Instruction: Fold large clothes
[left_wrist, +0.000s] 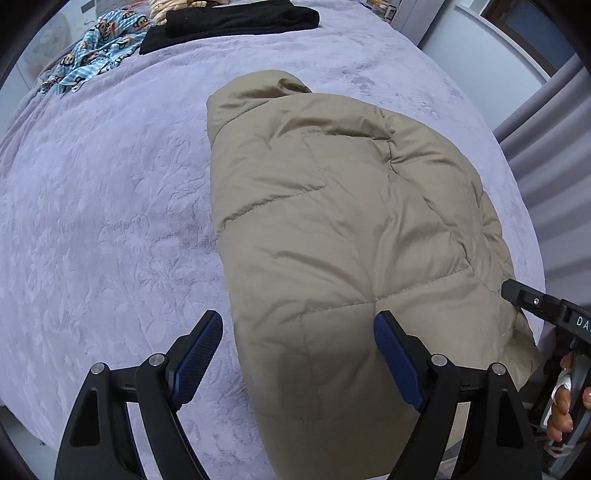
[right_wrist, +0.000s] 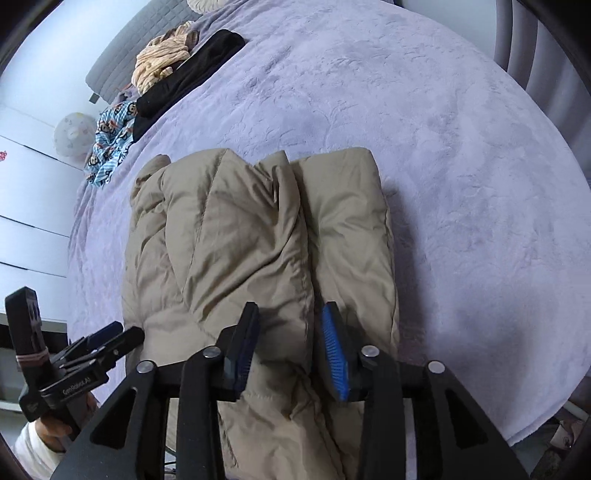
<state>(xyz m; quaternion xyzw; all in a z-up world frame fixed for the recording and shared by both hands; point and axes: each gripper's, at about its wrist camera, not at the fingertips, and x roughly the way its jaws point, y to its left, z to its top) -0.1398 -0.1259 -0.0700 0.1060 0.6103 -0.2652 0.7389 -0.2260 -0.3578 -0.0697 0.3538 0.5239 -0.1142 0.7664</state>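
Left gripper (left_wrist: 299, 325) jaws wide and angled down, right gripper (right_wrist: 291, 314) partly open, seemingly gripping nothing, both hand-held

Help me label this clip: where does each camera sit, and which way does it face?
Left wrist: on the left gripper, looking steeply down at the tan jacket; right gripper at right edge.
Right wrist: on the right gripper, above the jacket's end; left gripper lower left.
Shared: jacket, purple bedspread, black clothes.
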